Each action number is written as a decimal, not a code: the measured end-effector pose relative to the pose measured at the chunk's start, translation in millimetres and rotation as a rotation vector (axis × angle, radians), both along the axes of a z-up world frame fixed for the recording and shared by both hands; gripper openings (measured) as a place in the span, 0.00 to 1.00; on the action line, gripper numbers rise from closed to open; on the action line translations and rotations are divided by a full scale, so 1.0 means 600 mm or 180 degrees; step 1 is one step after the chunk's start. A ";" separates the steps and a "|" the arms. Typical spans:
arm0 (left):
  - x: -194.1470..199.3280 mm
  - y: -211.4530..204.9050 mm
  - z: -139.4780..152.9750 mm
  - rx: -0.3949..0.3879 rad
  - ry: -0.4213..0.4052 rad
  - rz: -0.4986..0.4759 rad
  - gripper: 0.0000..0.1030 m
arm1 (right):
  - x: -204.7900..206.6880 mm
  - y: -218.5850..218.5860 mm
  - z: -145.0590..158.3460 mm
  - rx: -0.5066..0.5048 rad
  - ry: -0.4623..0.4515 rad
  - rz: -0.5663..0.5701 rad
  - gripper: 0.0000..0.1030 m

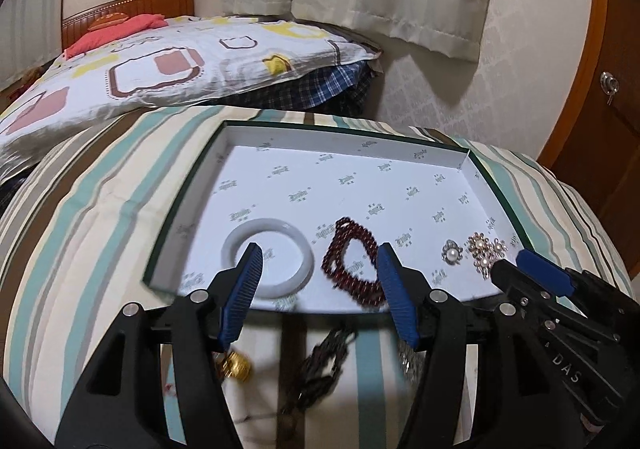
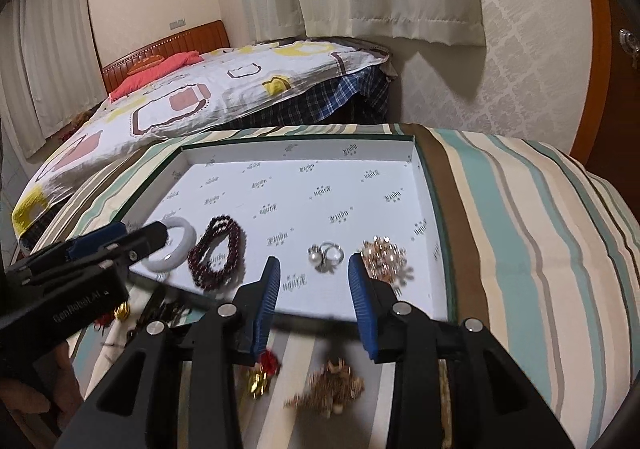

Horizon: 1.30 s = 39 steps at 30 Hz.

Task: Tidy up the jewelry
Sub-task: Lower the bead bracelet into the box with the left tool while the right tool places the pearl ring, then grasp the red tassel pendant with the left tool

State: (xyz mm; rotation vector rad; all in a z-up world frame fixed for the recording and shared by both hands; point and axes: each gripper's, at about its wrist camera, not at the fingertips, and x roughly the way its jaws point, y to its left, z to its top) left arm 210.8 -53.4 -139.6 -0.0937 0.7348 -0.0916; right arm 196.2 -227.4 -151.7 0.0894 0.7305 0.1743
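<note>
A shallow white box lid [image 1: 400,147] [image 2: 304,147] lies on a striped cloth. In it lie a white bangle [image 1: 288,233] [image 2: 182,239], a dark red bead bracelet [image 1: 352,237] [image 2: 218,249], a pearl ring [image 1: 452,252] [image 2: 326,255] and a rose-gold flower cluster [image 1: 486,249] [image 2: 384,255]. My left gripper [image 1: 320,261] is open and empty over the lid's near edge, above the bangle and bracelet. My right gripper [image 2: 314,269] is open and empty over the near edge, between ring and cluster. On the cloth below lie a gold piece [image 1: 238,367] [image 2: 256,381], a dark chain [image 1: 320,365] and a brown-gold piece [image 2: 332,389].
The striped cloth [image 1: 100,209] [image 2: 520,209] covers a rounded surface that drops off at the sides. A bed with a patterned quilt [image 1: 168,61] [image 2: 192,97] stands behind. Curtains and a wall are at the back, a wooden door [image 1: 600,97] at the right.
</note>
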 end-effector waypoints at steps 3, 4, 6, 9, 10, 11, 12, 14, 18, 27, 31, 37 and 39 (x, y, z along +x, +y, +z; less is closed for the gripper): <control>-0.026 0.009 0.003 0.0016 -0.0033 0.0037 0.57 | -0.024 -0.003 -0.002 0.0012 0.0004 -0.0031 0.35; -0.037 0.013 0.003 0.0028 -0.0039 0.0046 0.57 | -0.032 -0.004 -0.003 0.0007 0.0009 -0.0043 0.35; -0.053 0.019 0.003 0.0039 -0.0044 0.0064 0.57 | -0.049 -0.007 -0.006 0.0011 0.0008 -0.0070 0.35; -0.078 0.031 0.000 0.0034 -0.0035 0.0092 0.57 | -0.076 -0.011 -0.012 0.0009 0.0013 -0.0101 0.35; -0.088 0.036 -0.002 0.0039 -0.0026 0.0101 0.57 | -0.084 -0.012 -0.014 0.0010 0.0015 -0.0109 0.35; -0.094 0.039 -0.004 0.0044 -0.0016 0.0107 0.57 | -0.092 -0.013 -0.016 0.0013 0.0018 -0.0116 0.35; -0.104 0.044 -0.008 0.0045 -0.0004 0.0115 0.57 | -0.104 -0.015 -0.019 0.0013 0.0028 -0.0119 0.35; -0.118 0.051 -0.014 0.0057 0.0023 0.0124 0.57 | -0.115 -0.015 -0.024 0.0003 0.0047 -0.0121 0.35; -0.146 0.068 -0.030 0.0089 0.0075 0.0164 0.57 | -0.138 -0.013 -0.036 -0.0007 0.0069 -0.0127 0.35; -0.165 0.105 -0.049 0.0067 0.0164 0.0324 0.57 | -0.155 -0.006 -0.048 -0.0022 0.0085 -0.0114 0.35; -0.161 0.105 -0.050 0.0067 0.0163 0.0336 0.57 | -0.157 -0.003 -0.048 -0.0033 0.0075 -0.0106 0.35; -0.136 0.101 -0.052 0.0076 0.0180 0.0313 0.57 | -0.151 -0.007 -0.049 -0.0036 0.0084 -0.0125 0.35; -0.128 0.102 -0.051 0.0074 0.0184 0.0313 0.57 | -0.145 -0.009 -0.046 -0.0037 0.0083 -0.0140 0.35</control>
